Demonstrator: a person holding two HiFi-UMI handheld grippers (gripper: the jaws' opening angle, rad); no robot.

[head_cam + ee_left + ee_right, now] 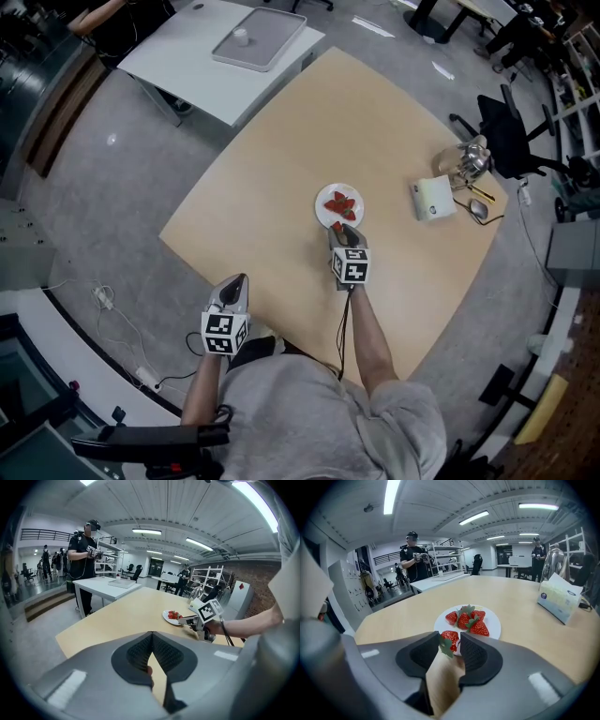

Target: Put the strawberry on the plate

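1. Right gripper (343,231): forearm stretched over the desk (272,187) from its near edge, tilted downward; jaws hold strawberry (450,638) at near rim of plate (494,624), mid-desk.
2. Left gripper (152,637): by near-left edge, jaws closed, empty.

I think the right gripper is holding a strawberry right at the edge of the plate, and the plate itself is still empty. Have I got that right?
Not quite: the plate is not empty. The right gripper view shows several strawberries already lying on it. The rest is right: the right gripper has a strawberry between its jaws at the plate's near edge.
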